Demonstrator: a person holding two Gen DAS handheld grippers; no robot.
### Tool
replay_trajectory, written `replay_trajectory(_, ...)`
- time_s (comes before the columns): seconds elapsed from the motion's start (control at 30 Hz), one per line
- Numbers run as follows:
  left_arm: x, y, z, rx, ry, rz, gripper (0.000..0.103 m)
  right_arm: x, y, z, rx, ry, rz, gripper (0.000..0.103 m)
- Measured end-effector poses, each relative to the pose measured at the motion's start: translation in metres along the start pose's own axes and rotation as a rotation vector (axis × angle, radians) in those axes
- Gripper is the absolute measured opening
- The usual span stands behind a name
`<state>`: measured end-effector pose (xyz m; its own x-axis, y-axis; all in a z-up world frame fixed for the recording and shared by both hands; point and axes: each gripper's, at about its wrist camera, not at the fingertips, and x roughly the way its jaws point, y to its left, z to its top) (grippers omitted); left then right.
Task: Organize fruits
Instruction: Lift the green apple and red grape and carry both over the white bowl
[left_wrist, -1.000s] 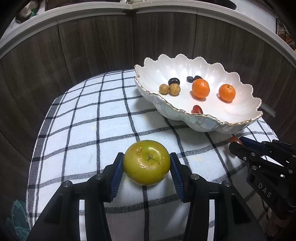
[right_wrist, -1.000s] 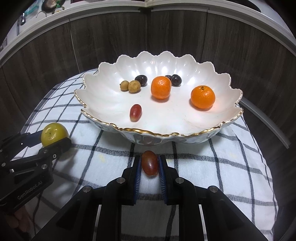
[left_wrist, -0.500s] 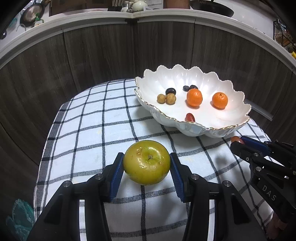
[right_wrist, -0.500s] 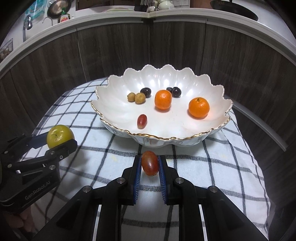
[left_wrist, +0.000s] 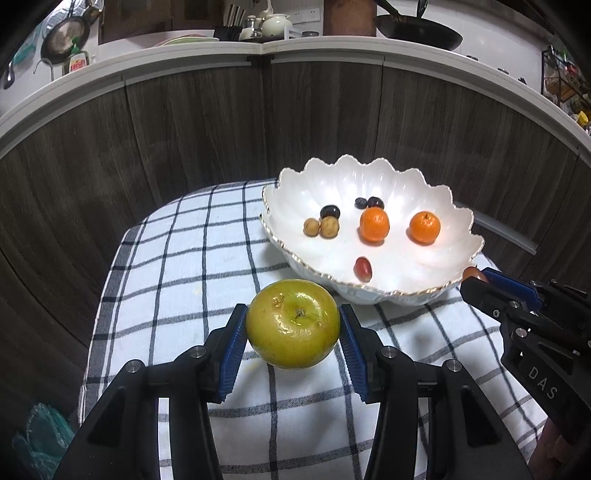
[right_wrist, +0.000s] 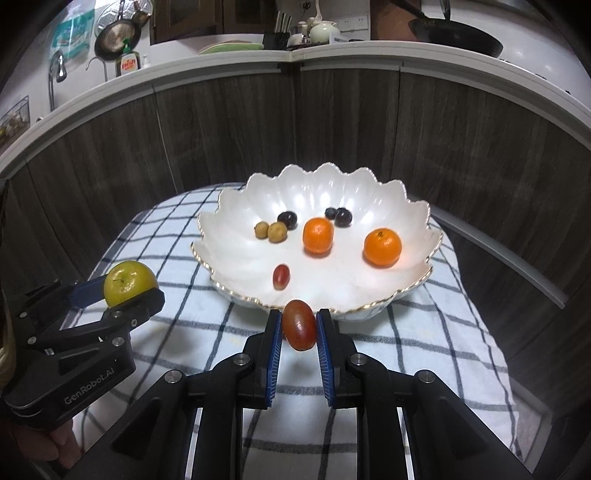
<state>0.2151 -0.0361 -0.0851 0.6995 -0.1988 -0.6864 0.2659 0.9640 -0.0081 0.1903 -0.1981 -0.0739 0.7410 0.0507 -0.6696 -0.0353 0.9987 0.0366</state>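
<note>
claws grip fruit on either side of a scalloped white bowl (right_wrist: 413, 291) with a gold rim, which sits on a checked cloth (left_wrist: 184, 266). at left, the left claw (left_wrist: 293, 332) is closed on a yellow-green apple (left_wrist: 293, 323), its blue pads (left_wrist: 232, 354) pressed to both flanks; the fruit's underside is hidden and whether it clears the cloth cannot be told from that view. inside the bowl, two small tan fruits (right_wrist: 271, 230) lie side by side with a dark grape (right_wrist: 287, 219) just behind them, then a lone red grape (right_wrist: 281, 275) nearer the front, an orange mandarin (right_wrist: 318, 235) partly covering two more dark grapes (right_wrist: 338, 215), and a second mandarin (right_wrist: 382, 246) at right. just before the bowl's front rim, the right claw (right_wrist: 298, 332) pinches a red grape tomato (right_wrist: 299, 324) upright between narrow-set pads. from the left wrist view only a sliver of that fruit peeks past the claw's fingertips (left_wrist: 476, 290). the counter under the cloth is fully covered.
</note>
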Motion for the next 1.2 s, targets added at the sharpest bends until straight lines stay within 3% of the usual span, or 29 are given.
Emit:
replay_trajectory(0.67, 0.002, -0.016, 0.049, 0.024, -0.039, -0.027, 0.048, -0.014, -0.022, 0.043, 0.034, -0.092, -0.025, 0.020)
replay_trajectory(1.2, 0.028, -0.024, 0.072, 0.042, -0.026, -0.038, 0.048, 0.001, -0.035, 0.060, 0.052, -0.089, -0.042, 0.020)
